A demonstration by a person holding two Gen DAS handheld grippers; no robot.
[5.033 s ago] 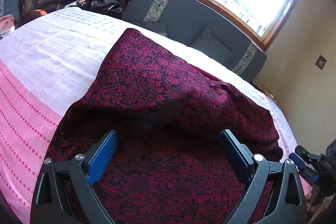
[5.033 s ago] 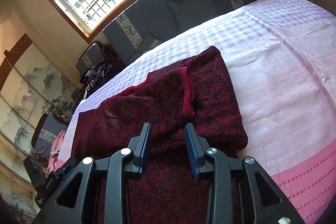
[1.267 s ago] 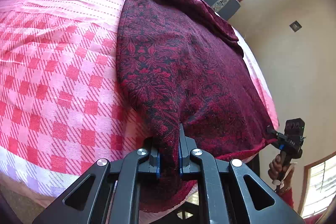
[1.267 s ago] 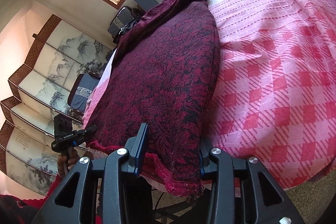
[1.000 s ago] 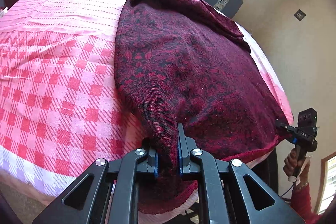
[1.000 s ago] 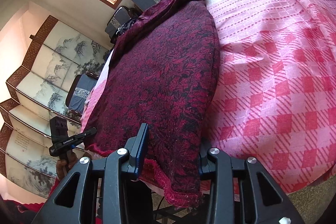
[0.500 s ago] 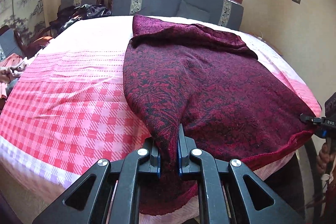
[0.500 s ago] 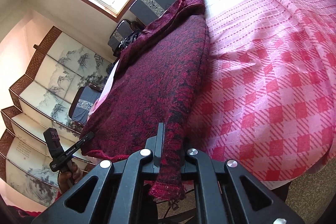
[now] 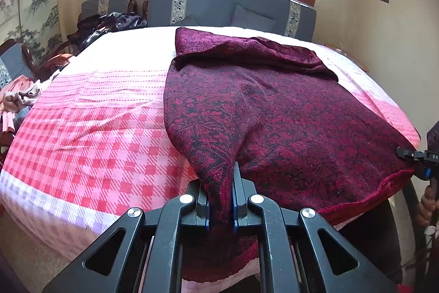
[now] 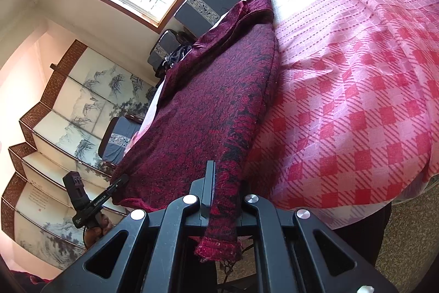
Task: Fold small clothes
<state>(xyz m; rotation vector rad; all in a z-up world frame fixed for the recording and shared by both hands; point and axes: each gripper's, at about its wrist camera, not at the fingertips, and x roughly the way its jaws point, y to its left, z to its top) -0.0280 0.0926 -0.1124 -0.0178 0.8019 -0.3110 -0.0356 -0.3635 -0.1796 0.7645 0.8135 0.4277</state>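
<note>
A dark red patterned knit garment [image 9: 288, 111] lies spread over the pink checked bed [image 9: 90, 144], its near hem hanging over the front edge. My left gripper [image 9: 220, 199] is shut on the garment's near left corner. My right gripper [image 10: 223, 191] is shut on the near right corner of the same garment [image 10: 219, 100]; the hem end dangles below the fingers. The right gripper also shows in the left wrist view [image 9: 411, 155] at the garment's right corner, and the left gripper shows in the right wrist view [image 10: 115, 183]. The far end of the garment is bunched.
A grey sofa [image 9: 233, 10] with cushions stands under the window behind the bed. Dark clothes [image 9: 109, 24] are piled on a chair at back left, and pinkish clothes [image 9: 19, 98] lie at the left. A painted folding screen [image 10: 68, 114] stands on the left side.
Both grippers have pulled the garment's near corners back toward the bed's front edge and levelled out. The right gripper closed on its corner within the last second; the left stayed shut.
</note>
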